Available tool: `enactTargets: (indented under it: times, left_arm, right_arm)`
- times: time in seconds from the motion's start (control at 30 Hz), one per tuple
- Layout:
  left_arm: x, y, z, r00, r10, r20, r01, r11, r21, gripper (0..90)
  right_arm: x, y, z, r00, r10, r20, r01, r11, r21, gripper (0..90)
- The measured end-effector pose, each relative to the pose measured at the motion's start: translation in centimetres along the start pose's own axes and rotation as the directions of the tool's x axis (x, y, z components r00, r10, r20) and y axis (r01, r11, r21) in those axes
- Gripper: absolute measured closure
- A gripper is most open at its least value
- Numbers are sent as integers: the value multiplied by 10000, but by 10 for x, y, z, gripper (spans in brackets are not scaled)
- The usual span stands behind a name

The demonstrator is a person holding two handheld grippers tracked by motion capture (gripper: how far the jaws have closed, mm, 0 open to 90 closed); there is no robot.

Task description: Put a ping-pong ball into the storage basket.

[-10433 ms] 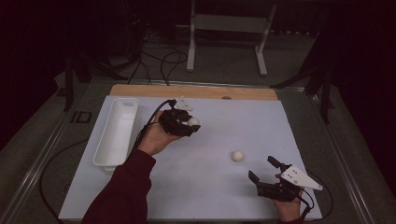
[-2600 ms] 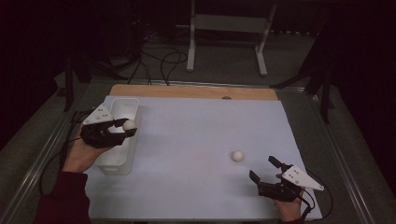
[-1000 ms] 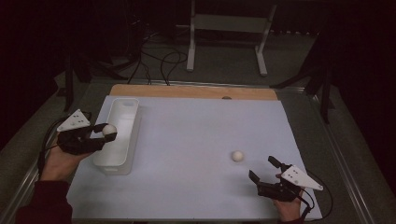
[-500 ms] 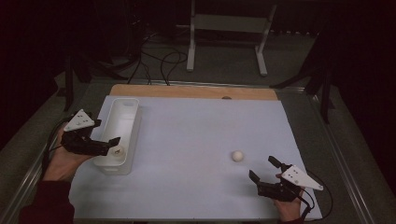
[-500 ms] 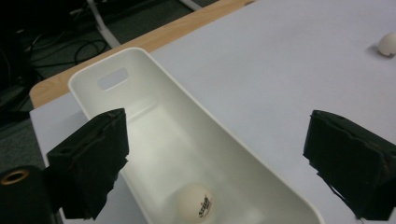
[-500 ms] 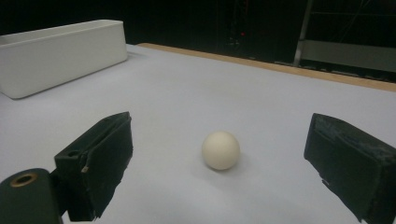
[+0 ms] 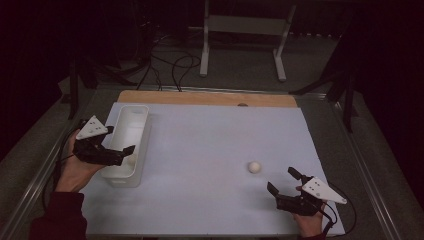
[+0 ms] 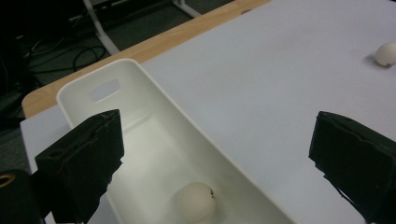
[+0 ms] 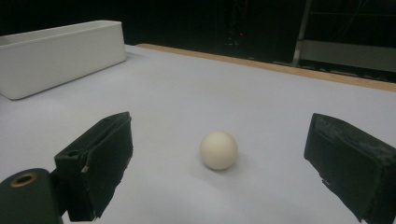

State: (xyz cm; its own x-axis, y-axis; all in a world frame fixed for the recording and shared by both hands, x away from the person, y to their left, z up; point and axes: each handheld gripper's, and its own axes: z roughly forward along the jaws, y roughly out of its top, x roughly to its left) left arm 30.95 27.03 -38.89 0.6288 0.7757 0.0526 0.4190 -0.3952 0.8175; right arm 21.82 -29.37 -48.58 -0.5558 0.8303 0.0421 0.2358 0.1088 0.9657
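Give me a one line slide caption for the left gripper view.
Open left gripper, its jaws just opened, above a white ball lying in the white bin.

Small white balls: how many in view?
2. One small white ball lies inside the white plastic bin; the other ball sits on the white mat, ahead of the right gripper.
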Motion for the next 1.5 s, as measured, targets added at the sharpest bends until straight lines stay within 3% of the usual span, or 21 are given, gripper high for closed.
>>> enactTargets:
  times: [0.5,0.83,1.5]
  left_arm:
    - [-17,15,17,9986,361,377,-361,9993,9,17]
    - [-28,23,30,9986,293,443,-292,9996,-27,10]
    - [-69,47,70,9887,740,1301,-703,9970,-330,0]
  right_arm:
    - [0,0,1,10000,-3,-6,3,10000,-11,74]
    - [0,0,1,10000,-3,-33,3,10000,-12,74]
    - [0,0,0,10000,-13,-21,13,10000,-9,74]
